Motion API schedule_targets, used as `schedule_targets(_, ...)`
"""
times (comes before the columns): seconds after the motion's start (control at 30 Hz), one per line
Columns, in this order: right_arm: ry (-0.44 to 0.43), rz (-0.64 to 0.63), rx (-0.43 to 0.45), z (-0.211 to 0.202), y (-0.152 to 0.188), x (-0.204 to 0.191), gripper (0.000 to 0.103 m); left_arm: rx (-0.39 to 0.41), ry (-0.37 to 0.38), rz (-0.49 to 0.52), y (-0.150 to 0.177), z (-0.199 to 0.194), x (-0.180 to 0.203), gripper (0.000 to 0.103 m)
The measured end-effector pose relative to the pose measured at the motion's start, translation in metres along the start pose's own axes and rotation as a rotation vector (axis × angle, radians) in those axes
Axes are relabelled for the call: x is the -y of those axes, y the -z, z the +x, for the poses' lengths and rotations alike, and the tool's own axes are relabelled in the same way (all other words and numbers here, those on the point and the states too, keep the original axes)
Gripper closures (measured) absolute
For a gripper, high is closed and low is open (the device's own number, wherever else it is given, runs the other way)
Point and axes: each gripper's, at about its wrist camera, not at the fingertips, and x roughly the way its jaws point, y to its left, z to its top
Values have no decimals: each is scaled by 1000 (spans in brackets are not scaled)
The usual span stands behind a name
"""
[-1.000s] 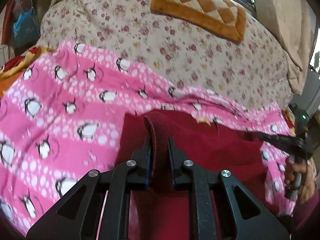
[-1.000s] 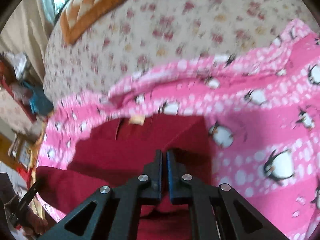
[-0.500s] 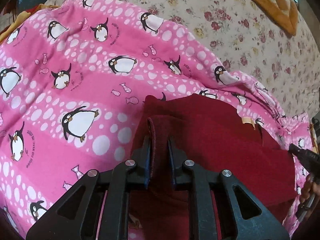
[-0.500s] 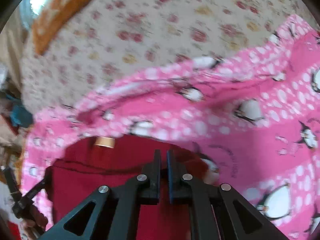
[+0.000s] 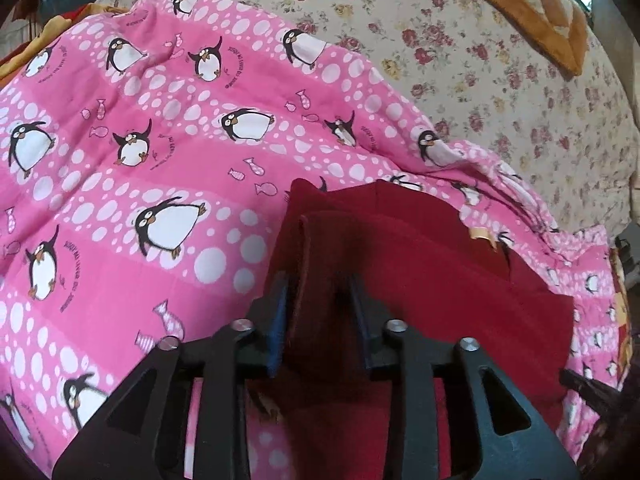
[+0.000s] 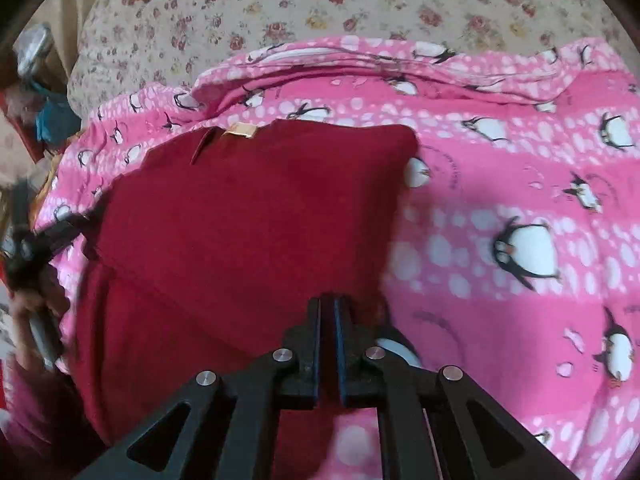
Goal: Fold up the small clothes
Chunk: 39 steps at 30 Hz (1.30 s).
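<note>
A dark red garment (image 6: 256, 216) lies partly folded on a pink penguin-print blanket (image 5: 120, 200), which is spread over a floral bedcover (image 5: 500, 92). In the left wrist view the left gripper (image 5: 320, 316) sits at lower centre, its jaws parted, with a ribbed red edge standing loosely between them rather than pinched. In the right wrist view the right gripper (image 6: 328, 344) appears at lower centre with its jaws drawn nearly together over the garment's near-right edge; whether any cloth is caught between them cannot be told. A yellow label (image 6: 240, 131) marks the garment's far edge in the upper-middle of that frame. The fold seems laid down, so the step in hand looks like the release: it is probably best done by lifting both tools straight up and clear, without dragging the top layer, then checking that the edges line up.
</note>
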Motion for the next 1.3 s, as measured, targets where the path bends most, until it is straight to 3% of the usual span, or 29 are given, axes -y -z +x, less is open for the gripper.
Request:
schedule_targets(0.1,28,30,41,-14,-4,6,98,22,41,-23,10,-14,-1,49)
schedule_targets(0.2,-7,45,83,-20,-13,2,90,42,30,-14,16,-20,5,49)
schedule_targets(0.27,-13,52,99,-17,-20,-3,51,55,17,13,17,-23,10,49)
schedule_targets(0.33,54,55,124,-10,-28,-7,44,65,2,42,20,-26,13,49)
schedule_targets(0.4,82,91,93,3,-34,-2,44,69,2,44,22,-25,13,49)
schedule_targets(0.43,45,123,68,13,-36,5,44,62,6,33,22,-24,10,49)
schedule_targets(0.53,-77,186,25,33,-38,21,73,33,25,8,22,-23,3,49)
schedule_targets(0.57,-71,167,42,29,-37,20,84,39,26,2,23,-26,0,49)
schedule_targets(0.67,26,40,111,8,-34,7,93,93,-14,-28,21,-36,-11,49)
schedule_targets(0.77,106,37,103,10,-32,14,94,82,-15,-62,21,-31,-18,49)
schedule_targets(0.93,100,49,107,9,-29,14,93,52,-25,-14,27,-21,-8,49)
schedule_targets(1.0,98,63,107,-4,-26,12,79,62,-27,1,28,-20,-3,49)
schedule_targets(1.03,92,75,119,-13,-22,10,60,66,-26,3,28,-19,-2,49)
schedule_targets(1.07,76,70,142,-21,-18,6,55,67,-28,9,28,-17,-1,49)
schedule_targets(1.17,70,-30,124,-25,-7,-14,55,26,-78,53,32,-1,4,49)
schedule_targets(1.3,205,-141,10,2,12,-26,56,20,-71,45,35,2,0,45)
